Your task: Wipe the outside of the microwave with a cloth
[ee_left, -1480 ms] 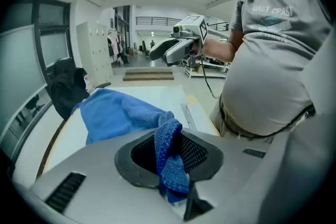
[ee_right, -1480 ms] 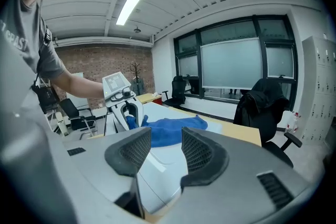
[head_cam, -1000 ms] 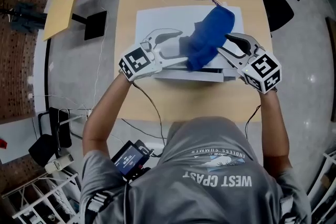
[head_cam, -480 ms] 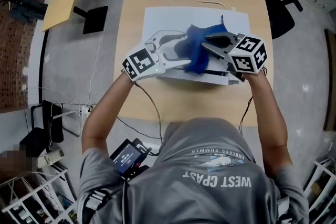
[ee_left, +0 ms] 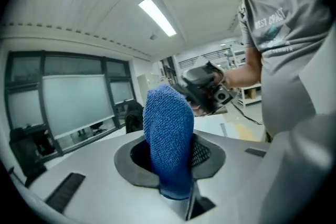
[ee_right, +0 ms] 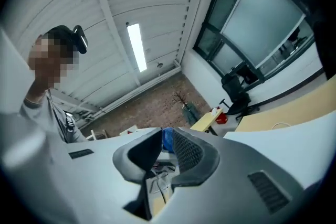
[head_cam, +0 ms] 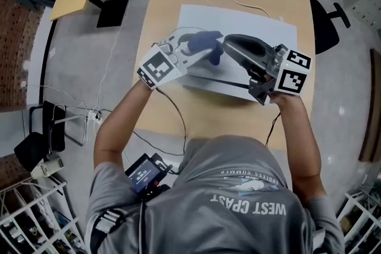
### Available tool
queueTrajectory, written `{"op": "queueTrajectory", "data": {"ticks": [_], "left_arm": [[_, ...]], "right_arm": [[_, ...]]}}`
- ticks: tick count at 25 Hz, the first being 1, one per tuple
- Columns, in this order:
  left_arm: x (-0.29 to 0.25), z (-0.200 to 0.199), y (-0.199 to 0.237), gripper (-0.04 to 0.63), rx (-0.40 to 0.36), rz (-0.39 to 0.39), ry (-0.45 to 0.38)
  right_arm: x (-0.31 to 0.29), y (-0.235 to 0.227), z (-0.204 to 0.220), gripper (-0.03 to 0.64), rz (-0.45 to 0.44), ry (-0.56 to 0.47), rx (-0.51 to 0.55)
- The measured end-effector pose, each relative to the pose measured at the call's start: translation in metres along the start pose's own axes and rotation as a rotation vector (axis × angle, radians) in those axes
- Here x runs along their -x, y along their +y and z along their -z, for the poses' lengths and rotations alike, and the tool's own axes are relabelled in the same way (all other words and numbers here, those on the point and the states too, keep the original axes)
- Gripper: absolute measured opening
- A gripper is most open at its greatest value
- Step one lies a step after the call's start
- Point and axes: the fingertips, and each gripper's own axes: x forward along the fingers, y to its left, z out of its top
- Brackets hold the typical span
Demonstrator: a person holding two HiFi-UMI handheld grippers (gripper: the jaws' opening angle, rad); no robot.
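Left gripper view: left gripper point(ee_left: 170, 153), jaws closing on cloth point(ee_left: 168, 126)

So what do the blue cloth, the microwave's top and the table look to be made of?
The blue cloth looks like soft microfibre or knit fabric, given its nubbly looped weave. The microwave top is a smooth white panel, probably painted metal, possibly plastic. The table is a matte, even tan board, likely wood-look laminate.
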Motion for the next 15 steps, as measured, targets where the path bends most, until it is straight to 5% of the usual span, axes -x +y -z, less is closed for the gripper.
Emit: {"op": "queueTrajectory", "data": {"ticks": [4,6,10,15], "left_arm": [[0.069,0.098,0.107,0.117,0.319,-0.333,0.033],[0.088,0.156,0.151,0.117,0.511,-0.418,0.066],[0.072,0.25,0.158,0.117,0.743,-0.36,0.161],[0.076,0.287,0.06,0.087,0.875,-0.203,0.219]], "right_arm": [[0.044,-0.013,-0.005,0.057,0.181,-0.086,0.031],[0.067,-0.019,0.0,0.057,0.273,-0.077,0.052],[0.083,-0.022,0.025,0.056,0.394,-0.019,0.074],[0.09,-0.028,0.04,0.057,0.475,0.041,0.133]]}}
